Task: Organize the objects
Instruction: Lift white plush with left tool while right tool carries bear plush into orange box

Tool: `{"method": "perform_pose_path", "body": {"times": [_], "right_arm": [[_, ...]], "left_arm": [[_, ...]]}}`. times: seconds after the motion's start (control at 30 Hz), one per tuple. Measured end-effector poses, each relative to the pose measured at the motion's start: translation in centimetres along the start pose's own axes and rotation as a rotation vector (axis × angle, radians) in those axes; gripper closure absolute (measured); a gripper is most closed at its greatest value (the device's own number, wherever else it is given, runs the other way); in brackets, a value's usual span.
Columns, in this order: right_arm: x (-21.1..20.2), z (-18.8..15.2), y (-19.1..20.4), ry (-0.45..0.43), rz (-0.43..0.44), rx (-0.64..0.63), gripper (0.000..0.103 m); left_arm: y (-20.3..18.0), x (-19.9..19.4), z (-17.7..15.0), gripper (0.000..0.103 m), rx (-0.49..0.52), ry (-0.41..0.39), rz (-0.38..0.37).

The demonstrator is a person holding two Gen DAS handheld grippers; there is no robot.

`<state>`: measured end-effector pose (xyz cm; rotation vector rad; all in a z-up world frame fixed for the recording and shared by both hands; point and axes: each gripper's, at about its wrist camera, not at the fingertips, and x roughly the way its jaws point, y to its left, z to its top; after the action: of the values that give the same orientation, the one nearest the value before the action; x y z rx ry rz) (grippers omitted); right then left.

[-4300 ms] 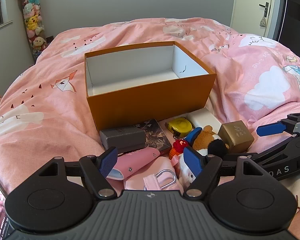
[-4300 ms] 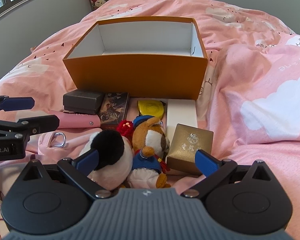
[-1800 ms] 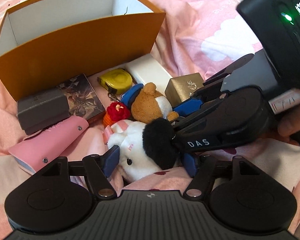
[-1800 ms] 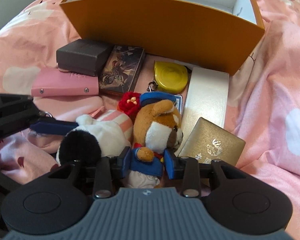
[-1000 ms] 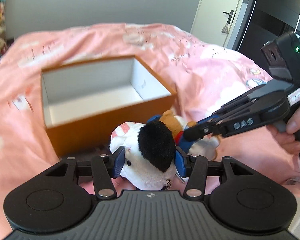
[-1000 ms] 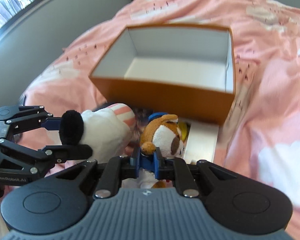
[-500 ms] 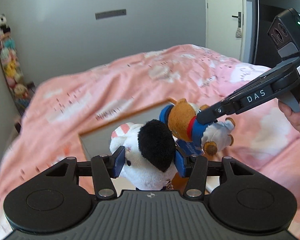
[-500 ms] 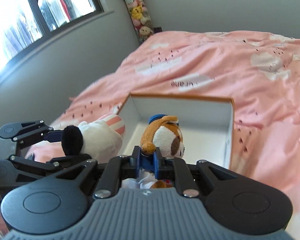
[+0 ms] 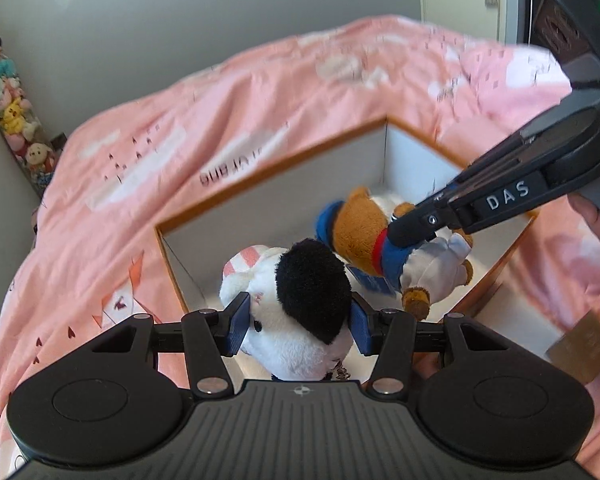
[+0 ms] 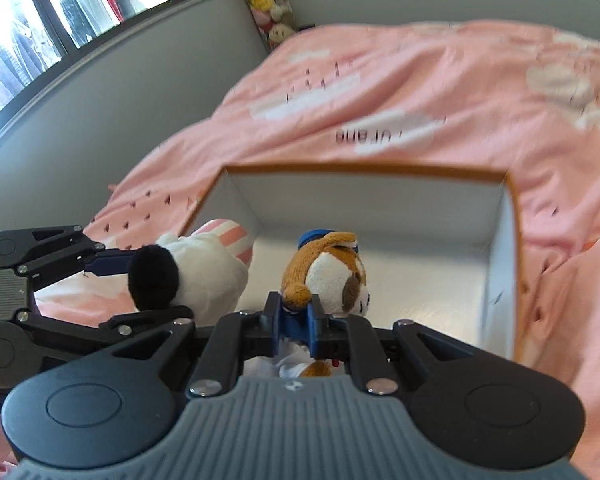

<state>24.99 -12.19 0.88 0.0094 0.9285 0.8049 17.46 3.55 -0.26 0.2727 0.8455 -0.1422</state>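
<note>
left claw (image 9: 296,322) grips white plush (image 9: 288,312); right claw (image 10: 296,322), marked "das", grips bear plush (image 10: 328,274).

Two plush toys (image 9: 300,300) above box (image 9: 260,196)

Black left tool (image 9: 296,322) with blue pads, silver screws; right tool (image 10: 296,316) marked "DAS"

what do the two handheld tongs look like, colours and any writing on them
Both tongs are black linkage arms with silver pivot screws and blue pads on the fingers. The left tongs have a black ribbed body with two round discs; the right tongs have a grey ribbed body. From the left camera, the right one shows white "DAS" lettering and a small green light on its black housing. The hand's bare fingers show; no sleeve visible.
</note>
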Motion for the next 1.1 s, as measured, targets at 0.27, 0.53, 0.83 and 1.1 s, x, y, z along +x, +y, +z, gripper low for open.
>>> {"method": "perform_pose_path", "body": {"times": [0.27, 0.53, 0.83, 1.1], "right_arm": [[3.9, -0.9, -0.1, 0.088, 0.037, 0.027, 0.09], [6.4, -1.3, -0.9, 0.152, 0.091, 0.086, 0.09], [8.7, -1.8, -0.2, 0.206, 0.133, 0.083, 0.09], [8.7, -1.5, 0.3, 0.205, 0.116, 0.063, 0.08]], "left_arm": [[0.3, 2.6, -0.9, 0.044, 0.102, 0.102, -0.005], [1.8, 4.1, -1.0, 0.041, 0.048, 0.191, -0.075], [3.5, 3.7, -0.9, 0.035, -0.061, 0.213, -0.179], [3.4, 3.8, 0.0, 0.042, -0.069, 0.155, -0.199]]}}
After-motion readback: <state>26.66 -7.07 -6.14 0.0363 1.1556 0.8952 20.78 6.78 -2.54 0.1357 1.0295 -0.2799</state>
